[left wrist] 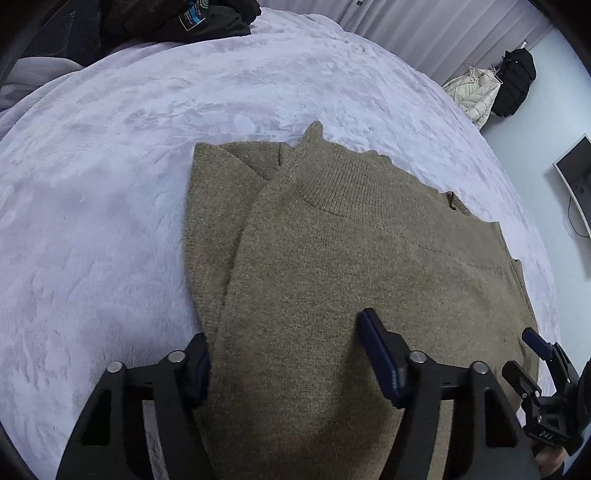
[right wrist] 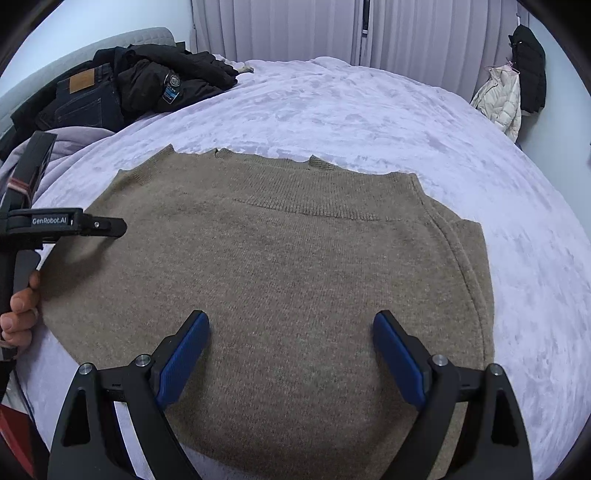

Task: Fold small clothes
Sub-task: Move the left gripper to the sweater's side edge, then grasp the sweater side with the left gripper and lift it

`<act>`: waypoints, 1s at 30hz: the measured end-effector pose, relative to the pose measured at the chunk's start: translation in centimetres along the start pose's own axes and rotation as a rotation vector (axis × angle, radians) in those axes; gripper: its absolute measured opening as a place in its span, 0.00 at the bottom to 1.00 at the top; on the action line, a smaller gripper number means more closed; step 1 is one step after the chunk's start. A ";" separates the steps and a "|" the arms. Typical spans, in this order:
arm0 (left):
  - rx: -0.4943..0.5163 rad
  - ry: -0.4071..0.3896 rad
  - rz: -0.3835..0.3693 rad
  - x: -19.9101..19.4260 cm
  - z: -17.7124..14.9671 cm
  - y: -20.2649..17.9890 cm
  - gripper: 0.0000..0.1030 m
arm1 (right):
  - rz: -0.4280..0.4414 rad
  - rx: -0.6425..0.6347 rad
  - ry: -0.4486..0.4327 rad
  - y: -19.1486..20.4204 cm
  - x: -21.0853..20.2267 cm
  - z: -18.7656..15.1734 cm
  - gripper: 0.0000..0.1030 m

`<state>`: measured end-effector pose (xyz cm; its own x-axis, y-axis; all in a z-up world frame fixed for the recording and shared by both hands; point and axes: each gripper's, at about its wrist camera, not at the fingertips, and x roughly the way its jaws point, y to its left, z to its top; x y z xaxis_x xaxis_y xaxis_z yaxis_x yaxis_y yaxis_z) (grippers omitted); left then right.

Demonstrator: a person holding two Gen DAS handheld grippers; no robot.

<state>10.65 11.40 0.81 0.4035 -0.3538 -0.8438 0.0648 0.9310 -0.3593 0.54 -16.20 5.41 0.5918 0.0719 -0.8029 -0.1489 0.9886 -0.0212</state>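
Across the frame's centre, a brown sweater [right wrist: 266, 280] lies flat on a lavender bedspread [right wrist: 369, 110]; left gripper [left wrist: 284, 354] and right gripper [right wrist: 291, 350] hover above its lower edge, jaws wide.

Both of the 2 fisheye views look forward and down from just behind their own fingers, low and close over the bed. The left wrist view sits over the near left edge of the brown sweater [left wrist: 332, 277], its 2 open fingers of the left gripper [left wrist: 284, 354] framing the cloth, and faces across the lavender blanket [left wrist: 184, 110] toward the curtains [left wrist: 406, 22]. The right wrist view hangs further right, centred on the sweater, the right gripper [right wrist: 291, 350] in its foreground. Each camera catches the other tool at its frame edge. Both share the sweater, blanket, dark clothes pile [right wrist: 147, 81] and hanging jackets [right wrist: 513, 85]
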 end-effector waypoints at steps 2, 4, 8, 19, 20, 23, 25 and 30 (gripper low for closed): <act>-0.002 -0.005 0.010 -0.3 0.1 0.1 0.51 | -0.013 0.002 0.001 0.0 0.5 1.2 0.90; 0.008 -0.010 0.026 -0.6 0.1 -0.1 0.43 | -0.036 -0.001 0.018 0.3 1.5 2.7 0.90; 0.027 -0.022 0.042 -0.6 -0.1 -0.2 0.43 | -0.029 0.002 0.061 1.3 4.1 5.6 0.90; 0.028 -0.031 0.021 -0.9 0.1 -0.4 0.18 | -0.082 -0.001 0.124 2.3 8.5 5.7 0.97; 0.021 -0.031 0.019 -1.1 0.1 -0.4 0.17 | -0.086 -0.007 0.130 2.4 8.3 5.6 0.97; -0.012 -0.022 0.004 -1.8 0.3 -0.5 0.15 | -0.098 -0.035 0.143 2.7 7.1 4.8 0.97; -0.004 -0.023 0.011 -2.6 0.5 -1.3 0.14 | -0.090 -0.056 0.142 3.0 5.9 3.6 0.97; 0.042 -0.014 0.037 -4.6 1.3 -4.9 0.14 | -0.031 -0.055 0.103 1.2 2.1 0.9 0.97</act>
<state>9.70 8.54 6.98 0.4190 -0.3185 -0.8503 0.0884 0.9463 -0.3109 2.26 -14.74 4.23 0.5129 0.0252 -0.8581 -0.1773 0.9811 -0.0772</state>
